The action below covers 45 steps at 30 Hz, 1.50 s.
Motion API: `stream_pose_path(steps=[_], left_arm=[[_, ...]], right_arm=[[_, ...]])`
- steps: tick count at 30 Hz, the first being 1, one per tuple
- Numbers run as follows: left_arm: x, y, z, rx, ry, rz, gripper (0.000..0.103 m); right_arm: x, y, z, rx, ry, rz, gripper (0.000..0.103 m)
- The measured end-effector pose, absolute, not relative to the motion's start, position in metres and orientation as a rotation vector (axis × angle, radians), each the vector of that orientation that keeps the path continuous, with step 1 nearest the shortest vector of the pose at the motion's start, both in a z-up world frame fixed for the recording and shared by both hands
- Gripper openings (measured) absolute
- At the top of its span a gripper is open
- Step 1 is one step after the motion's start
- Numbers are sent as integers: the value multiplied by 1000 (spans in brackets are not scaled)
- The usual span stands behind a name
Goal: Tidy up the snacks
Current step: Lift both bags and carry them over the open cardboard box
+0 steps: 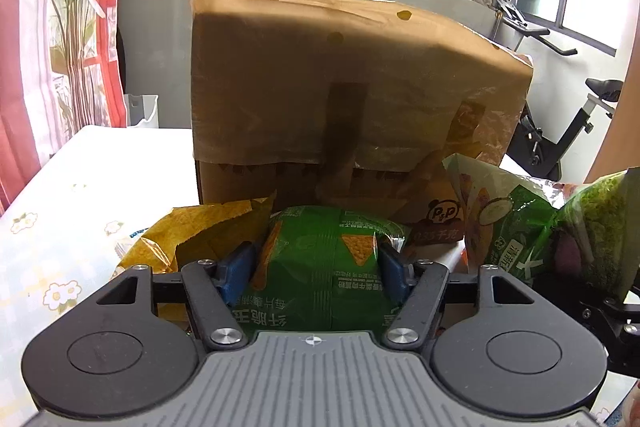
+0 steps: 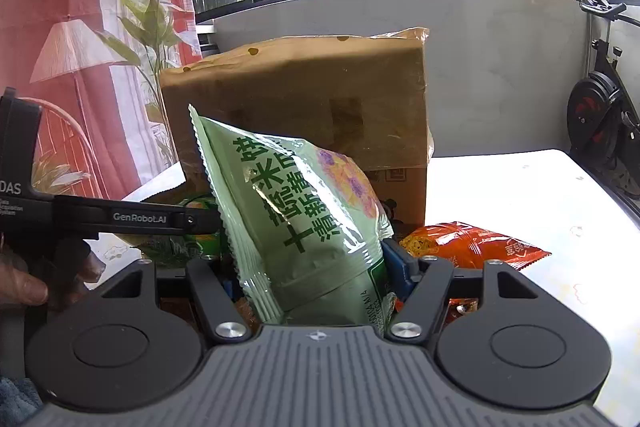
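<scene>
Between my left gripper (image 1: pixel 316 267) pads, clamped, lies a green tortilla-chip bag (image 1: pixel 320 267), long axis pointing away toward the cardboard box (image 1: pixel 340 87). My right gripper (image 2: pixel 316 267) grasps a pale-green rice-cracker bag (image 2: pixel 296 211), upright; "GenRobot.AI" reads alongside.

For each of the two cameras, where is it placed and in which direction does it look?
Left wrist: on the left gripper, facing the cardboard box; its fingers flank a dark green bag.
Right wrist: on the right gripper, facing that box; holds a pale green bag; a hand shows.
Shared: box, both bags.
</scene>
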<state>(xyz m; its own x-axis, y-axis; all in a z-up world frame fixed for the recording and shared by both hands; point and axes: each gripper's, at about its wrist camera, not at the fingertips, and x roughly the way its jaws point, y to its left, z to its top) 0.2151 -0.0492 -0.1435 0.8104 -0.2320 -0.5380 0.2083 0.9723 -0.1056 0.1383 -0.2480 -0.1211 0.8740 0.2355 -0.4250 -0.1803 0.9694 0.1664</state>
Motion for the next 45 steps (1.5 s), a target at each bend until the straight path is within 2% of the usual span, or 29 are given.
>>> stream_pose_path(steps=[10, 27, 38, 45], left_arm=[[164, -44, -123, -10, 484, -265, 67], [127, -11, -102, -54, 371, -171, 67], [126, 0, -66, -58, 269, -153, 68], [133, 1, -38, -38, 202, -152, 68]], right_arm=[[134, -242, -117, 114, 448, 223, 68], [120, -239, -106, 96, 424, 220, 68], [110, -255, -78, 175, 410, 249, 68], [109, -262, -37, 214, 314, 311, 68]])
